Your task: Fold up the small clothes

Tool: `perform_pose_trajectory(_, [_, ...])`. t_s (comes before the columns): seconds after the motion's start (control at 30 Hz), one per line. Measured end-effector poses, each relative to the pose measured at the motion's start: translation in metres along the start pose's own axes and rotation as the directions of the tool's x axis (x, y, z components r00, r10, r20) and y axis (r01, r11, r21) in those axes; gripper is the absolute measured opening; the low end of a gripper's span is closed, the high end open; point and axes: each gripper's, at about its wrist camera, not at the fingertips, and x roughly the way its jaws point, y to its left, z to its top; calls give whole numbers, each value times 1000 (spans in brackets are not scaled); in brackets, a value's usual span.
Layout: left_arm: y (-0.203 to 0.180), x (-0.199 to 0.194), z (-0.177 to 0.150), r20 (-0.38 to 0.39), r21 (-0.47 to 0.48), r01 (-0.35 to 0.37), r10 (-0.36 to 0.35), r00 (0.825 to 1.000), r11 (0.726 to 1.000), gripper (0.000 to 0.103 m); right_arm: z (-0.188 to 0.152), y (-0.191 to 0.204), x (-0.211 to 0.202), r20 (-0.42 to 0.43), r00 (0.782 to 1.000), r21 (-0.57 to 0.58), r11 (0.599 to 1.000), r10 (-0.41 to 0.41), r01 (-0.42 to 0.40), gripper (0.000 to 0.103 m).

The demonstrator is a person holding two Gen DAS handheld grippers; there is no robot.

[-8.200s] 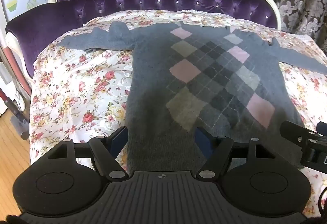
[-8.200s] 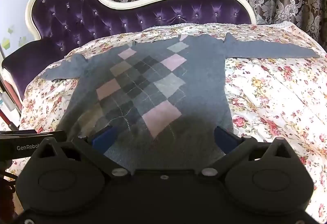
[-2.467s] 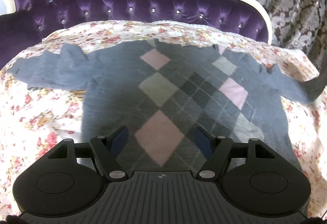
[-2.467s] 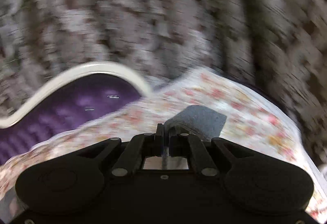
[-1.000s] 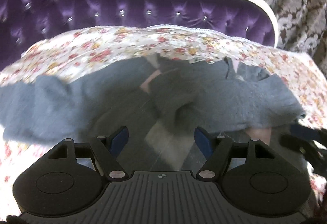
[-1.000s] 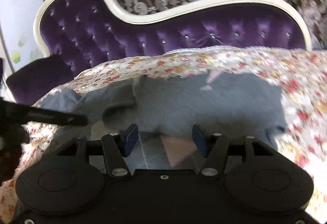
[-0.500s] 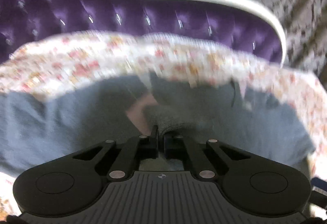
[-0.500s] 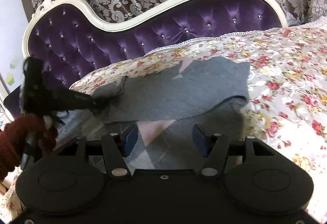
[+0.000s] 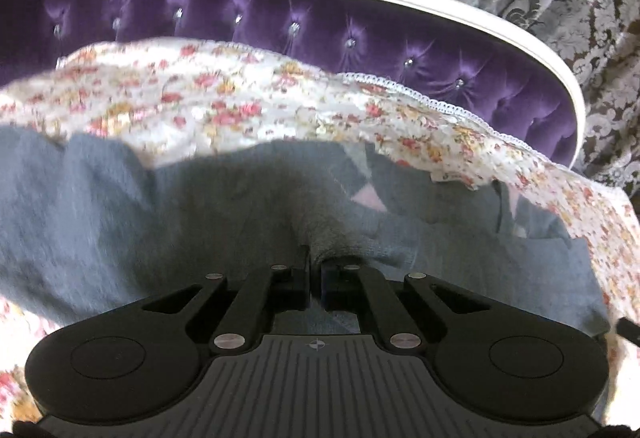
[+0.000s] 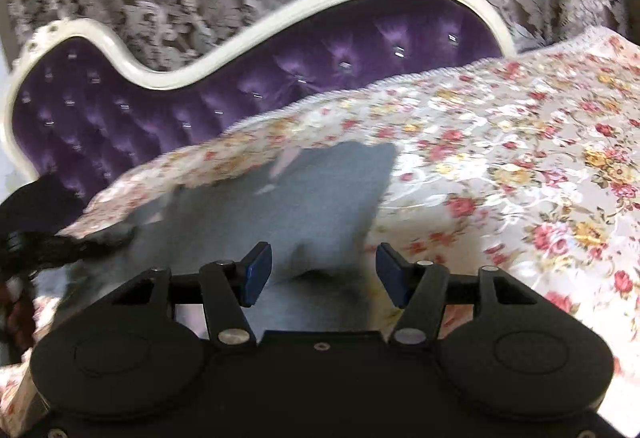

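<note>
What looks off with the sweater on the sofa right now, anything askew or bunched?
The grey sweater is bunched into a ridge at the left tool, which is shut on a pinch of knit. The folded sleeves lie unevenly, with rumpled edges. The right tool hangs open, holding nothing. No damage shows.

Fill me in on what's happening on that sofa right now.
A person with a gripper in each hand is folding a grey argyle sweater spread on a floral cover over a purple tufted sofa. The left gripper is shut on a bunched fold of the knit near the middle. The right gripper is open, holding nothing, above the sweater's edge. One sleeve already lies folded across the body.
</note>
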Motion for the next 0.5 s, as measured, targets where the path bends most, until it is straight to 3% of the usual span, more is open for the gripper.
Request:
perform_pose_trajectory(0.07, [5,0,-1,-10,-26,10,-10,1000,1000,5,0,-2,9,-27,999,-32,999,-45,44,63])
perform_pose_trajectory(0.23, [9,2,-2,-17,-31,8,-8,1000,999,6,-13,9,12,-59,996,-122,991,-66,59,63])
perform_pose_trajectory(0.37, [8,-1,-3,-13,-28,4,-4,1000,1000,8,-19,16,20,-49,991,-186,976,-123,112,63])
perform_pose_trajectory(0.43, [10,-1,-3,-18,-30,-3,2,1000,1000,20,-18,15,23,-30,989,-189,972,-148,139,62])
perform_pose_trajectory(0.5, [13,-4,-4,-12,-36,-11,10,1000,999,24,-15,12,24,-11,980,-185,964,-196,191,62])
